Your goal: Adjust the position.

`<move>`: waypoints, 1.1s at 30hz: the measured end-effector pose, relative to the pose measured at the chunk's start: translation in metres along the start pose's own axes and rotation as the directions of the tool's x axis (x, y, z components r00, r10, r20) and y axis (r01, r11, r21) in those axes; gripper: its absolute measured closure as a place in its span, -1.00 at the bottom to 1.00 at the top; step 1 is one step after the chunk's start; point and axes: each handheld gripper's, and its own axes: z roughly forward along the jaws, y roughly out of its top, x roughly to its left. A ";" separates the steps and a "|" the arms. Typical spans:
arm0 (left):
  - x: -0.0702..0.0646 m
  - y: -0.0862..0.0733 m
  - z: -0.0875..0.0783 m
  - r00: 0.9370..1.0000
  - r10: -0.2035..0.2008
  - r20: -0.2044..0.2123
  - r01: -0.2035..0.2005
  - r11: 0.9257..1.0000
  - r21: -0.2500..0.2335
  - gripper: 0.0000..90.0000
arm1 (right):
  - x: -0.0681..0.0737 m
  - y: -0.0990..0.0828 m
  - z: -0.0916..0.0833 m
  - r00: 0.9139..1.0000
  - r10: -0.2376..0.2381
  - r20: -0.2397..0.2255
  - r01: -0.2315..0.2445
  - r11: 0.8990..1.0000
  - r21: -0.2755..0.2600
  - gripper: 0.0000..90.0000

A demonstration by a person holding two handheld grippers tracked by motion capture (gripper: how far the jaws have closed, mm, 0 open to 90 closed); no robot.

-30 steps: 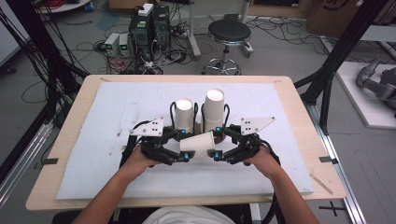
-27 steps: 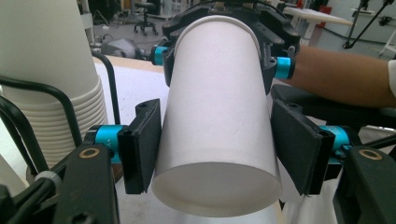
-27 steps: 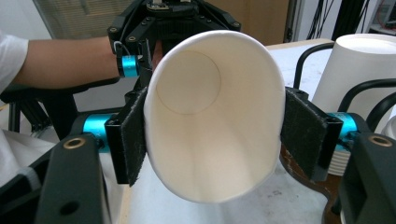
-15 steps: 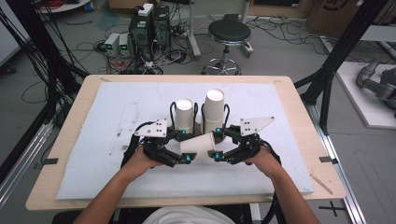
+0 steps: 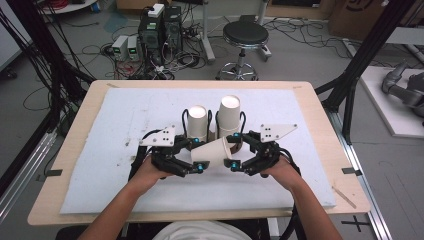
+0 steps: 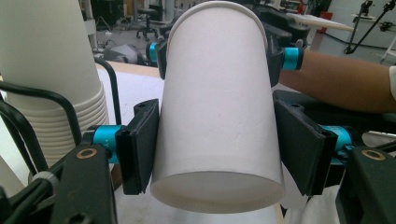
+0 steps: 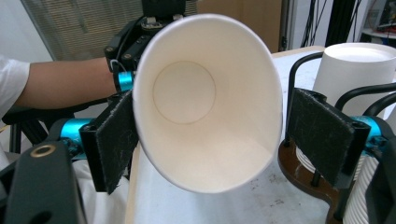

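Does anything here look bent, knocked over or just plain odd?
Yes: the paper cup held on its side between the two grippers is squashed. Its mouth is an oval, not a circle. The two cup stacks behind it stand upright in their holders.

No text, label, brand, number or sign can be read on anything in these pictures; the boxes at twelve o'clock beyond the table are too blurred to make out.

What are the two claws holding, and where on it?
The left gripper pinches a paper cup by its sides near the base. The right gripper stands open around the cup's rim end.
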 end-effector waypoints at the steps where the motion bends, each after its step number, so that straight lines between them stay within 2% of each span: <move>1: 0.000 0.000 0.000 1.000 0.003 0.002 -0.003 1.000 0.004 -0.24 | 0.000 0.000 0.001 1.000 0.003 -0.006 -0.003 1.000 0.002 -0.58; 3: -0.001 -0.001 0.002 1.000 0.003 0.004 -0.003 1.000 0.018 -0.24 | 0.000 -0.001 0.002 1.000 -0.009 -0.019 0.009 1.000 0.006 -0.44; 8: -0.001 -0.003 0.005 1.000 0.005 0.002 -0.005 0.999 0.042 -0.23 | 0.001 0.000 0.000 0.998 -0.058 -0.020 0.059 0.998 0.016 -0.35; 11: -0.002 -0.003 0.006 0.999 0.013 -0.041 -0.012 0.999 0.040 -0.26 | 0.000 0.000 -0.001 0.998 -0.060 -0.003 0.061 0.998 0.024 -0.34; 13: -0.001 -0.004 0.006 0.998 -0.001 -0.057 0.004 0.999 0.044 -0.40 | -0.001 0.000 -0.002 0.998 -0.062 0.000 0.062 0.998 0.028 -0.34; 18: -0.002 -0.006 0.009 0.999 -0.001 -0.040 0.004 0.998 0.069 -0.41 | 0.001 0.000 0.001 0.998 -0.070 0.002 0.070 0.996 0.059 -0.32; 19: -0.002 -0.006 0.010 0.999 0.003 -0.032 -0.001 0.997 0.080 -0.39 | 0.001 -0.001 0.002 0.997 -0.076 -0.003 0.076 0.995 0.063 -0.31; 20: -0.002 -0.007 0.011 1.000 0.006 -0.020 -0.005 0.996 0.085 -0.29 | 0.001 0.000 0.003 0.997 -0.073 -0.011 0.074 0.995 0.067 -0.31; 22: -0.003 -0.007 0.012 1.000 0.021 -0.019 -0.018 0.994 0.106 -0.23 | 0.002 0.000 0.003 0.997 -0.083 -0.008 0.083 0.994 0.068 -0.30; 24: -0.004 -0.006 0.011 1.000 0.015 -0.017 -0.013 0.995 0.099 -0.22 | 0.002 0.000 0.003 0.998 -0.067 -0.013 0.067 0.995 0.069 -0.32; 29: -0.003 -0.004 0.007 1.000 0.004 -0.026 -0.003 0.998 0.055 -0.24 | 0.003 0.000 0.004 1.000 -0.005 0.017 0.005 1.000 0.011 -0.58; 33: -0.002 -0.003 0.006 1.000 0.004 -0.018 -0.003 0.999 0.037 -0.24 | 0.002 -0.001 0.004 1.000 0.006 0.016 -0.006 1.000 0.001 -0.59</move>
